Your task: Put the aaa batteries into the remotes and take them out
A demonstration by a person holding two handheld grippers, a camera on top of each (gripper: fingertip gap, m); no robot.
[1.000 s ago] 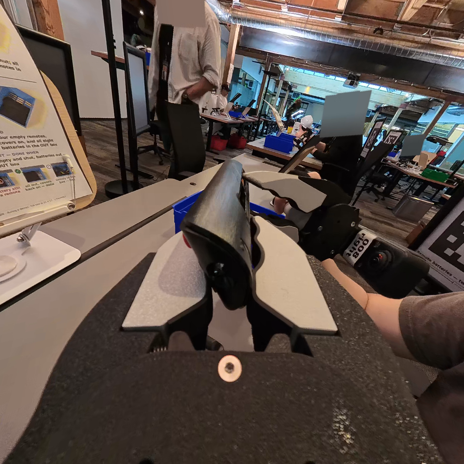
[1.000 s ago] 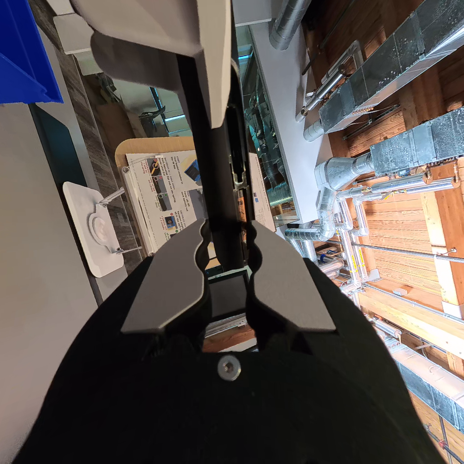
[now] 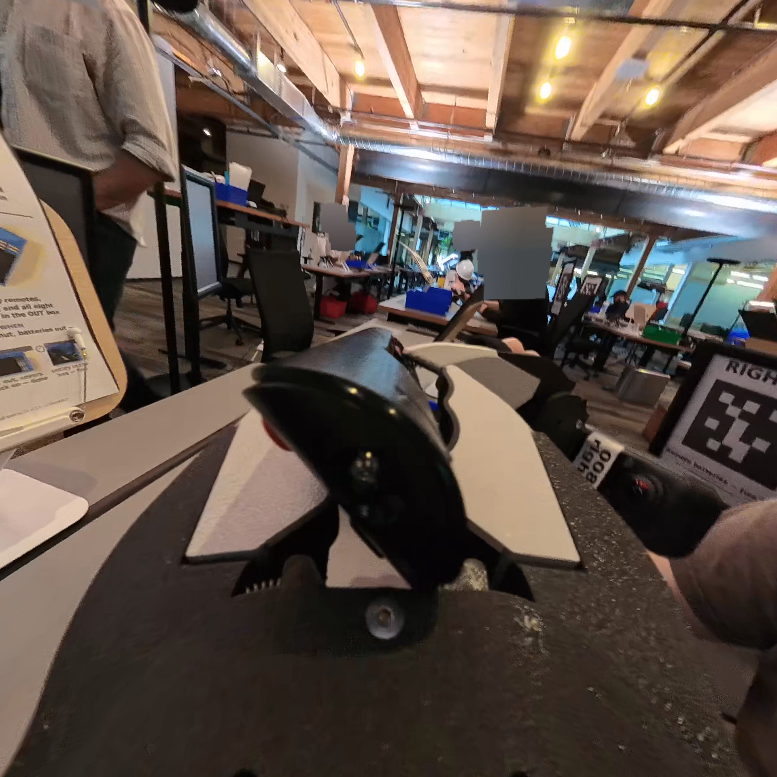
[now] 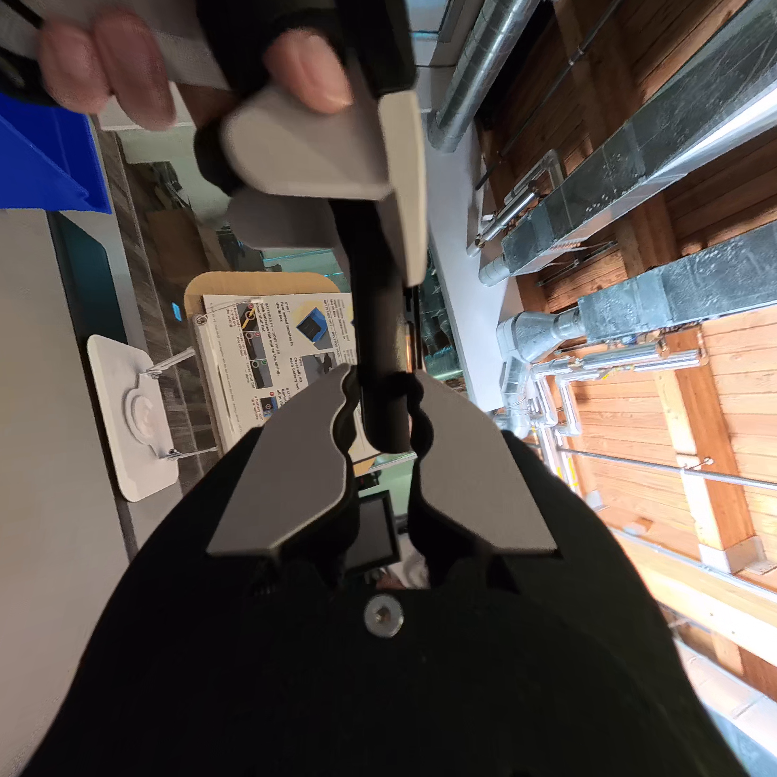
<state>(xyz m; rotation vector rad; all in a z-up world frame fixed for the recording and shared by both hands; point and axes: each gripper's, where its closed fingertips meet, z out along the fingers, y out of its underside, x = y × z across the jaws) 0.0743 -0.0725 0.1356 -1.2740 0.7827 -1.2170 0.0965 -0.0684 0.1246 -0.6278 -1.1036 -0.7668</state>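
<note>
A black remote (image 3: pixel 370 441) is held in the air between both grippers. My left gripper (image 3: pixel 357 378) is shut on its near end, which faces the camera and is rolled to the right. My right gripper (image 3: pixel 424 357) comes in from the right and grips the far end. In the right wrist view, which is turned on its side, my right gripper (image 4: pixel 382 378) is shut on the remote's end (image 4: pixel 378 336). The left gripper (image 4: pixel 370 218) holds the remote above it, with a person's fingers (image 4: pixel 311 71) on it. I see no battery.
An instruction board on a white stand (image 3: pixel 42 315) is at the left, and also shows in the right wrist view (image 4: pixel 269 357). A blue bin (image 4: pixel 38 168) sits on the grey table (image 3: pixel 126 441). A marker board (image 3: pixel 731 429) stands at the right. A person (image 3: pixel 84 105) stands behind the table.
The left view has tipped up and the remote has rolled to the right between my left fingers. In the right view the left gripper is nearer, and a hand now shows on it.
</note>
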